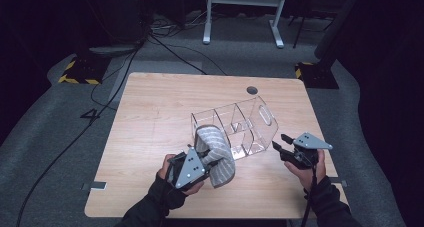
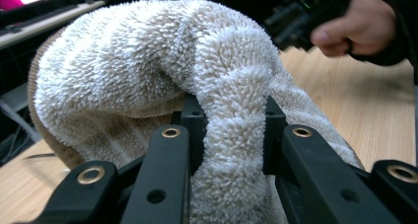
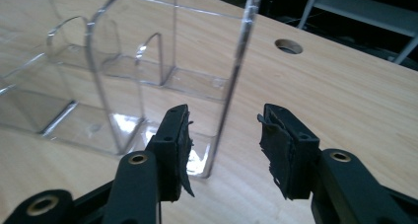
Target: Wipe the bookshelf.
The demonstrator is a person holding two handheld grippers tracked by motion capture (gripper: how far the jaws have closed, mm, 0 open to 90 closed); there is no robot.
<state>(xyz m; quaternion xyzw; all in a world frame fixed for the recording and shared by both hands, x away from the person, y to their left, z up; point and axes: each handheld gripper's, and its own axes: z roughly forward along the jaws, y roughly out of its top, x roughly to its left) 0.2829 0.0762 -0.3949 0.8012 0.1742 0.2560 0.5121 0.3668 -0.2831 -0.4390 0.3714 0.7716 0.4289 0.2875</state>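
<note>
A fluffy grey-and-white striped cloth [image 1: 218, 157] hangs bunched above the wooden table [image 1: 150, 117], at its front centre. My left gripper [image 1: 206, 160] is shut on a fold of it; in the left gripper view the black pads [image 2: 193, 120] pinch the cloth [image 2: 162, 71] tightly at the left gripper [image 2: 229, 120]. A clear plastic organiser [image 1: 235, 124] with several compartments stands just behind the cloth. My right gripper [image 1: 279, 143] is beside its right end. In the right gripper view the right gripper [image 3: 224, 128] is open, and the organiser's [image 3: 148, 61] end wall edge rises just beyond the gap, untouched.
A round cable hole [image 1: 252, 90] sits near the table's far edge, also seen as the hole [image 3: 288, 46] beyond the organiser. Cables and a white frame [image 1: 245, 7] lie on the floor behind. The other hand [image 2: 355, 26] shows at the upper right of the left gripper view.
</note>
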